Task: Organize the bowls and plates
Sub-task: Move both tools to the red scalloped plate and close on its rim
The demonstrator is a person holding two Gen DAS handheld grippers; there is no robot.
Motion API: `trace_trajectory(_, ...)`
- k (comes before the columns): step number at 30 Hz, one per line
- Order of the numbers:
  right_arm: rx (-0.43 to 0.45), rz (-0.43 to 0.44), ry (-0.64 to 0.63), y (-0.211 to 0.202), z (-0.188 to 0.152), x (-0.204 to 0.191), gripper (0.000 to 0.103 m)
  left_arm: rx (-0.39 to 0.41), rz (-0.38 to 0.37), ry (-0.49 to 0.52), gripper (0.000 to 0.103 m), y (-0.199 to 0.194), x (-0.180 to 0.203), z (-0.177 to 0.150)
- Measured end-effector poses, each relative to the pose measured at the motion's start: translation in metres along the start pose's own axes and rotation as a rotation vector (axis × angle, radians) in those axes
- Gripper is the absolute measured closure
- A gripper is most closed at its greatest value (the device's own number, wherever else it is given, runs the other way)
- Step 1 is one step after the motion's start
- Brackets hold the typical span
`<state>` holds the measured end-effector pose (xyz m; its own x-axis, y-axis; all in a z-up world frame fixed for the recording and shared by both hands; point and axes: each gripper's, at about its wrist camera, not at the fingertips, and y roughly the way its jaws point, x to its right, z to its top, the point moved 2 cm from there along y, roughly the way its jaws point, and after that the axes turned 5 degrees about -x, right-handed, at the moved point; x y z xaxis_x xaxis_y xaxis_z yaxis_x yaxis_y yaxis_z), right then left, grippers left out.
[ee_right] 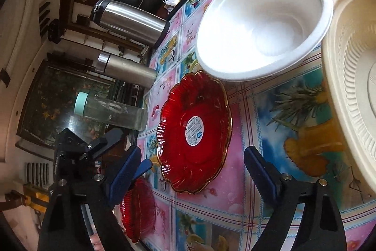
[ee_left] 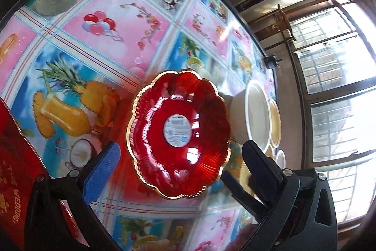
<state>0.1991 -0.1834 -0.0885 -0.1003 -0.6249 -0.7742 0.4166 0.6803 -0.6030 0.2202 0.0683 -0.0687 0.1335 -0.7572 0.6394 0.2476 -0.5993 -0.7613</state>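
Note:
A red glass plate (ee_left: 178, 133) with a gold scalloped rim and a round white sticker lies flat on the fruit-print tablecloth. My left gripper (ee_left: 181, 154) is open, its fingers wide on either side of the plate's near edge, holding nothing. The right wrist view shows the same red plate (ee_right: 195, 133), with my right gripper (ee_right: 192, 159) open and empty just short of it. A white bowl (ee_right: 263, 20) stands right behind the plate, and cream ribbed plates (ee_right: 352, 98) lie to its right. A second red ribbed plate (ee_right: 136, 208) shows low at the table edge.
A red printed box (ee_left: 14, 157) lies at the left. A steel thermos (ee_right: 131, 20), a steel flask (ee_right: 127, 68) and a clear bottle (ee_right: 110, 109) with a mint cap stand along the far table edge. The white bowl (ee_left: 257, 114) and cream plates (ee_left: 275, 121) sit near the window side.

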Motion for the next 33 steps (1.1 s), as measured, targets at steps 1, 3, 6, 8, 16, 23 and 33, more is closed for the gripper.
trace_trajectory(1, 0.008, -0.001, 0.003, 0.0, 0.0, 0.001, 0.015, 0.005, -0.008, 0.023, 0.0, -0.004, 0.007, -0.002)
trace_trajectory(3, 0.013, 0.003, 0.011, 0.001, 0.001, 0.002, 0.019, 0.016, -0.006, 0.08, 0.0, -0.008, 0.02, -0.003)
trace_trajectory(6, 0.01, 0.012, 0.03, 0.003, 0.003, 0.007, 0.028, 0.01, 0.046, 0.117, 0.0, -0.002, 0.026, -0.003)
trace_trajectory(8, 0.011, 0.005, 0.04, 0.005, 0.004, 0.01, 0.031, -0.005, 0.057, 0.088, 0.0, 0.008, 0.018, 0.0)
trace_trajectory(16, 0.022, -0.029, 0.041, 0.009, 0.007, 0.016, 0.043, 0.0, 0.068, 0.046, 0.0, 0.02, 0.003, 0.002)
trace_trajectory(23, 0.022, -0.038, 0.055, 0.012, 0.007, 0.021, 0.047, 0.029, 0.05, 0.081, 0.0, 0.015, 0.008, -0.003)
trace_trajectory(33, 0.005, -0.05, 0.062, 0.019, 0.007, 0.023, 0.071, 0.05, 0.132, 0.064, 0.039, 0.024, -0.001, -0.005)
